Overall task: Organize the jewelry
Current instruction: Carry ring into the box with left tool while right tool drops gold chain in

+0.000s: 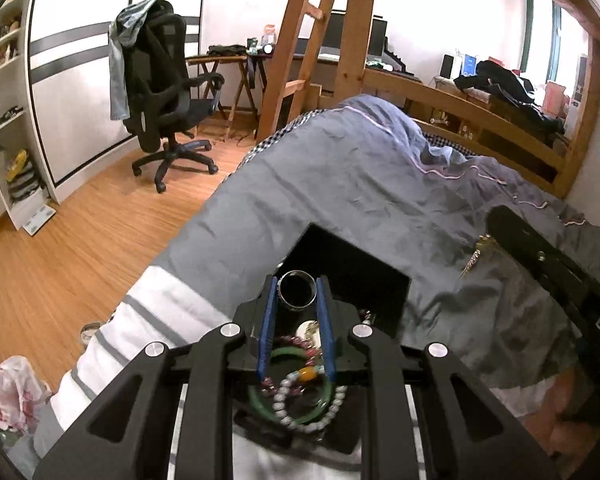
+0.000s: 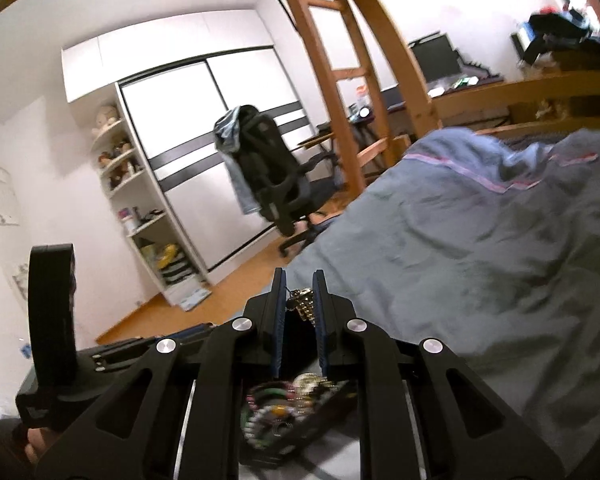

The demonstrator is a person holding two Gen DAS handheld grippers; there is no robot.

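My left gripper (image 1: 297,289) is shut on a silver ring-shaped bangle (image 1: 297,290), held above a black jewelry tray (image 1: 364,280) on the grey bed cover. Under the fingers lie a green bangle (image 1: 260,398), a white bead bracelet (image 1: 296,420) with an amber bead and pink beads. My right gripper (image 2: 299,298) is shut on a gold chain piece (image 2: 302,303), held in the air above the tray (image 2: 332,402) with the same jewelry. The right gripper's body (image 1: 560,276) shows in the left wrist view with the gold chain (image 1: 476,256) hanging at its tip.
The grey duvet (image 1: 360,184) covers the bed. A wooden ladder (image 1: 300,52) and bed frame stand behind. A black office chair (image 1: 168,92) is on the wooden floor at left, white shelves (image 1: 8,120) beyond. A plastic bag (image 1: 12,392) lies at lower left.
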